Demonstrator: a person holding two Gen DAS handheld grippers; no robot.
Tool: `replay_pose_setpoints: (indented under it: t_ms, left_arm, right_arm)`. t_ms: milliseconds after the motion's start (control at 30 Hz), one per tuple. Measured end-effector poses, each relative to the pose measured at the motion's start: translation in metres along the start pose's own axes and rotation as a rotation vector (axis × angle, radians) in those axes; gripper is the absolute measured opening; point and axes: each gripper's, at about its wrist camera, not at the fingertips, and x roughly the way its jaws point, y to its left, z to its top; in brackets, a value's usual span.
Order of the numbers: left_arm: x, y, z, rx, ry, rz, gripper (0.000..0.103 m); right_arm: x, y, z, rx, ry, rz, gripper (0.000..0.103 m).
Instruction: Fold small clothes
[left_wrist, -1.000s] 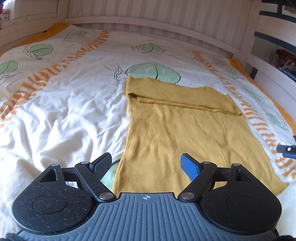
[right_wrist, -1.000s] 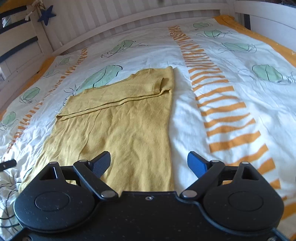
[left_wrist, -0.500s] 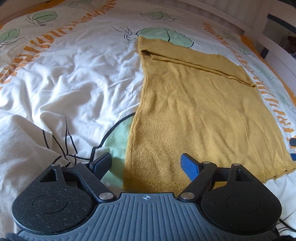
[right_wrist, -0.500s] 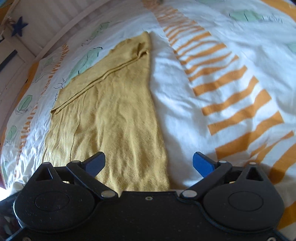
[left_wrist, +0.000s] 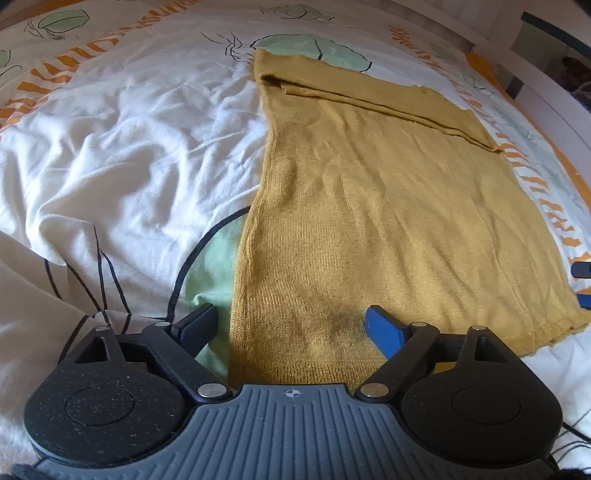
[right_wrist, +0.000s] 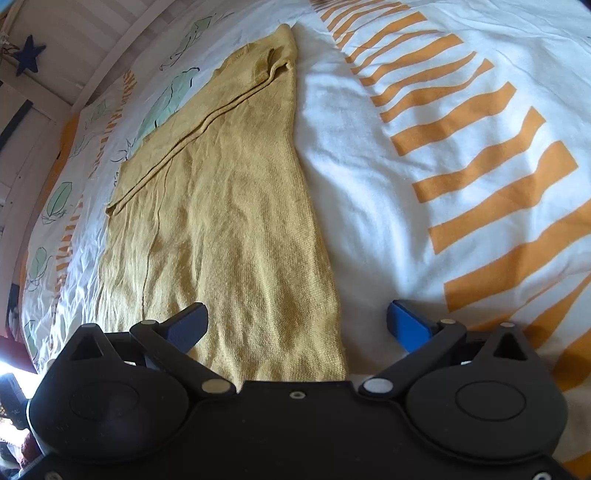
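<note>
Both grippers have dropped close to the near hem of the yellow top (left_wrist: 369, 206), lying flat on the bed (left_wrist: 122, 147), sleeves already folded in; left gripper (left_wrist: 291, 325) and right gripper (right_wrist: 295, 325) fingers spread, grasping nothing, main fold remaining.

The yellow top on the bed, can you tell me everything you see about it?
The yellow top is a mustard knit, lying flat on the leaf-and-stripe duvet. Its far end is folded over into a band, and light wrinkles run down it. Both grippers, left and right, sit open at its near hem.
</note>
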Motion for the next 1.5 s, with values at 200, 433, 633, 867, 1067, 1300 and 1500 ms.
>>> replay_pose_setpoints:
  t_ms: [200,433,633,867,1067,1300,1500]
  left_arm:
    - [0.002,0.002,0.002,-0.006,0.002,-0.035,0.088]
    - [-0.004,0.005,-0.001,-0.023,-0.002,-0.061,0.070]
    - [-0.008,0.010,-0.002,-0.051,-0.004,-0.086,0.050]
    - [-0.010,0.014,-0.002,-0.096,-0.016,-0.102,0.012]
    - [-0.027,0.018,0.003,-0.153,-0.082,-0.182,0.006]
    - [-0.050,0.022,0.032,-0.200,-0.183,-0.214,0.005]
    - [-0.056,0.025,0.077,-0.209,-0.281,-0.232,0.004]
  right_arm:
    - [-0.001,-0.001,0.000,0.011,0.031,0.037,0.103]
    - [-0.007,0.003,-0.005,-0.021,0.085,0.071,0.103]
    - [-0.010,0.004,-0.005,-0.035,0.103,0.082,0.096]
    - [-0.011,0.004,-0.009,-0.031,0.088,0.024,0.024]
    - [-0.025,0.013,-0.009,-0.051,0.002,0.105,0.014]
    - [-0.047,0.024,0.008,-0.051,-0.154,0.250,0.013]
    - [-0.046,0.034,0.045,-0.036,-0.259,0.312,0.013]
